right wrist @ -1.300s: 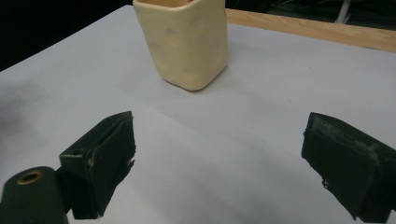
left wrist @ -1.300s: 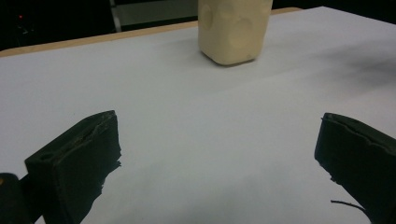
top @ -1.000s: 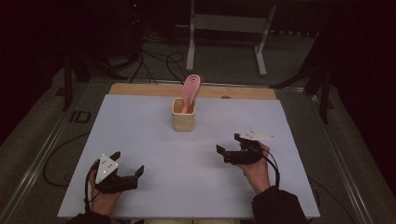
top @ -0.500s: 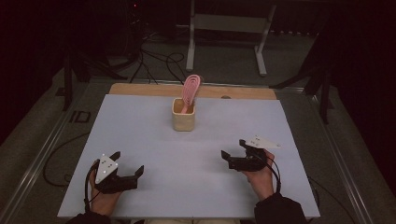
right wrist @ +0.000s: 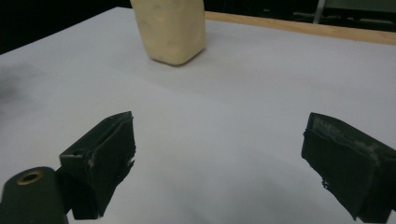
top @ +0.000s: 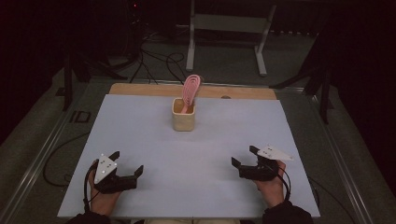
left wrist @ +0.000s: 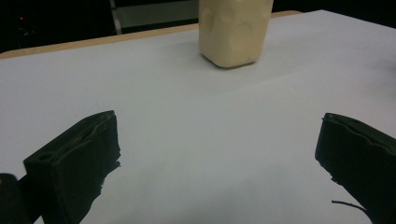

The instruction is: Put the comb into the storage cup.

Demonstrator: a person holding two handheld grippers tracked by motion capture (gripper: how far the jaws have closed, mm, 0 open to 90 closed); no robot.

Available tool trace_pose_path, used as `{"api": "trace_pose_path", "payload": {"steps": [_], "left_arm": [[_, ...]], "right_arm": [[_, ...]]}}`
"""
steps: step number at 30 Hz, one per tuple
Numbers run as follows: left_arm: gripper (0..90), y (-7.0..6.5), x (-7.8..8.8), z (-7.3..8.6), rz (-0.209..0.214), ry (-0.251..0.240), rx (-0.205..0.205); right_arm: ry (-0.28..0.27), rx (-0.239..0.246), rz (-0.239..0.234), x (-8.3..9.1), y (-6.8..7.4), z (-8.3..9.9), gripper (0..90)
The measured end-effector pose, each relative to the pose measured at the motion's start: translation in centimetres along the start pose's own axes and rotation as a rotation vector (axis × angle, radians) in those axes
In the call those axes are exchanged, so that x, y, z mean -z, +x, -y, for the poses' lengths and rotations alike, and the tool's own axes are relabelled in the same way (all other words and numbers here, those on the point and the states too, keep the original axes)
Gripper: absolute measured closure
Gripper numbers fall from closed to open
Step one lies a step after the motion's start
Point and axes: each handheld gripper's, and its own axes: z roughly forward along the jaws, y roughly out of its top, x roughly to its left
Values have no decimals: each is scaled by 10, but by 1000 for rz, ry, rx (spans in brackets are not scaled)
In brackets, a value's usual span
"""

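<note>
cream cup [top: 183,119] top cropped in both gripper views; left gripper [top: 125,163] and right gripper [top: 244,156] both spread, empty

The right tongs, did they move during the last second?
Yes. The right tongs moved back toward the person and the near edge of the white table cover, farther from the cream square cup, which holds a pink slotted spatula.
</note>
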Motion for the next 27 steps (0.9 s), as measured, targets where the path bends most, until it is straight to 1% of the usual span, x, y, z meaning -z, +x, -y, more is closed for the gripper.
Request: {"api": "trace_pose_path", "payload": {"steps": [3,8,12,15,16,18,22,27], "left_arm": [[3,1,1,0,-2,0,2],[2,3,2,0,0,-7,8],[1,5,3,-1,6,-11,13],[0,6,4,-2,11,-15,14],[0,6,4,-2,9,-19,19],[0,8,5,-2,13,-21,17],[0,9,6,-3,14,-24,17],[0,12,9,-3,16,-34,21]], "right_arm": [[-15,1,-3,6,-1,2,96],[-33,22,-5,14,0,6,97],[-37,33,-18,17,1,9,97],[-39,42,-18,22,2,16,97],[-43,36,-17,23,2,17,97],[-56,42,-14,25,1,20,97],[-95,41,-5,30,-3,24,98],[-122,48,27,37,-7,28,98]]}}
